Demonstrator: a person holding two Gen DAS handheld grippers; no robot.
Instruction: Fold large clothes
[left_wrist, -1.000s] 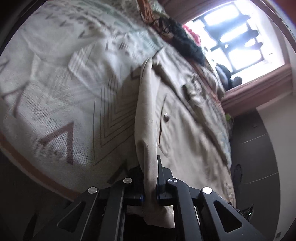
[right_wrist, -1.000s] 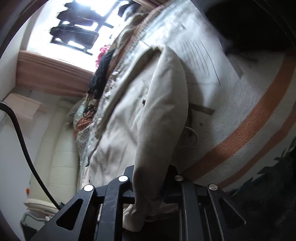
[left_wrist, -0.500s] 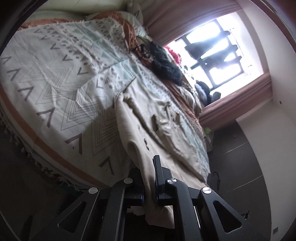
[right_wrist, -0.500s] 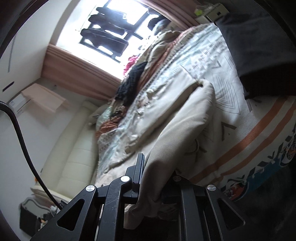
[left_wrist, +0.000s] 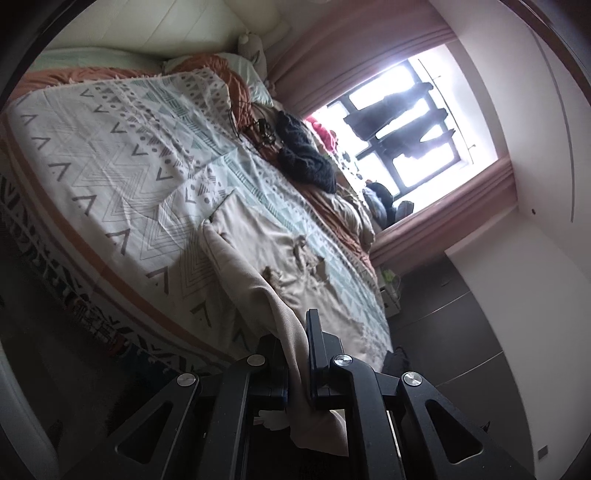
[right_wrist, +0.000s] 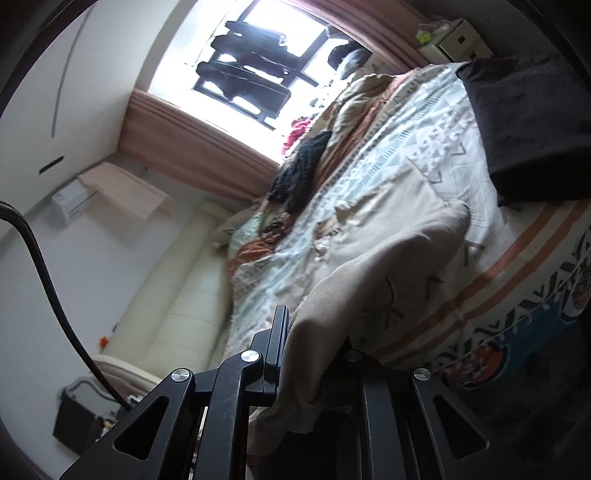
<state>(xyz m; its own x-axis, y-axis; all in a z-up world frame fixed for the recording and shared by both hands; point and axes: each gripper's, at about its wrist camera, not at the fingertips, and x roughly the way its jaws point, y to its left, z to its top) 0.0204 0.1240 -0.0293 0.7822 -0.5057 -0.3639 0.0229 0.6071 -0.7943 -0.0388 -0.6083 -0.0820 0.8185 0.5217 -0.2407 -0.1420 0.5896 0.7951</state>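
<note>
Slippage is threatening: left tongs (left_wrist: 297, 354) and right tongs (right_wrist: 306, 354) are each pinching a hem of the beige garment (left_wrist: 258, 251), which is trailing toward twelve o'clock across the patterned bedspread (left_wrist: 129, 166); uneven pulling risks bunching it.

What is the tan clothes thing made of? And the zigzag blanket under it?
Tan garment: looks like matte woven cotton, maybe twill; it drapes in soft, heavy folds. Patterned blanket: seemingly a thin woven throw, matte, with flat printed or woven zigzags and fine creases.

No readable text, labels or signs; views blurry.
</note>
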